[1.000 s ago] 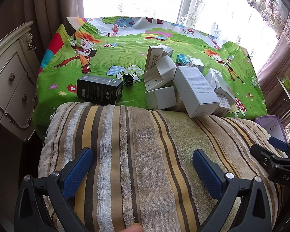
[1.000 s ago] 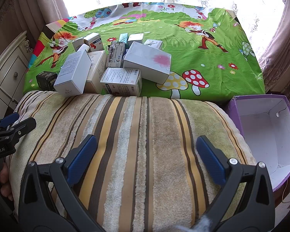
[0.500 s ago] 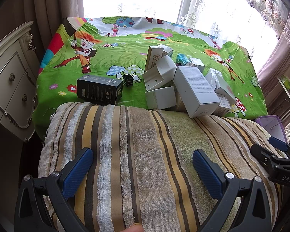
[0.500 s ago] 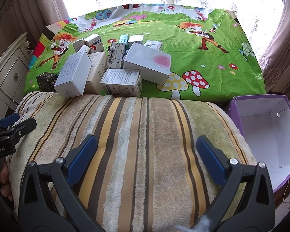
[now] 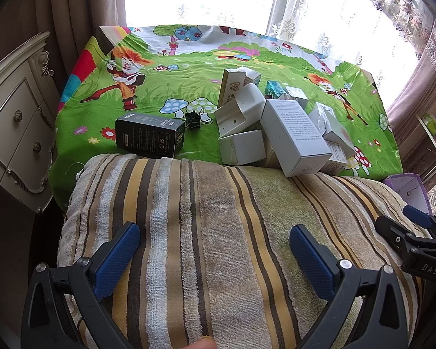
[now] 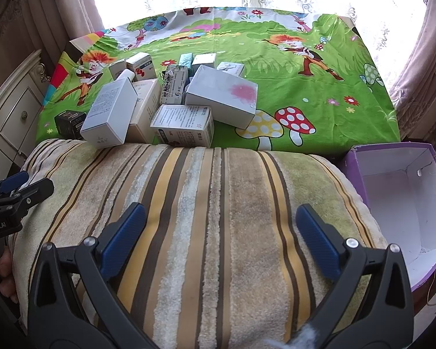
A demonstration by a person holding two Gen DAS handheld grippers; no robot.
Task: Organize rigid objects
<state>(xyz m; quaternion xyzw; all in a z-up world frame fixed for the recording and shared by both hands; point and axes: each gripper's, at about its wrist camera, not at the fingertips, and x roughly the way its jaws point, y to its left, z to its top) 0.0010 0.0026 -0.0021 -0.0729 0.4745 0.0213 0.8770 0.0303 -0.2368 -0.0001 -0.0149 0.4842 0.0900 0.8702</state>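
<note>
A heap of white cartons [image 5: 293, 133] [image 6: 171, 101] lies on the green cartoon cloth [image 5: 160, 87] [image 6: 305, 93], just beyond a striped towel roll. A black box [image 5: 149, 138] [image 6: 69, 123] lies alone to the heap's left, with a black binder clip [image 5: 193, 120] beside it. A large white box with a pink blot [image 6: 223, 96] tops the heap's right side. My left gripper [image 5: 215, 232] and my right gripper [image 6: 221, 212] both hover open over the towel, well short of the boxes, with nothing between their fingers.
The striped towel roll [image 5: 218, 218] [image 6: 212, 203] fills the foreground. An open purple box with a white inside [image 6: 404, 200] [image 5: 407, 186] stands at the right. A cream drawer cabinet [image 5: 11, 122] stands at the left; curtains and a bright window lie behind.
</note>
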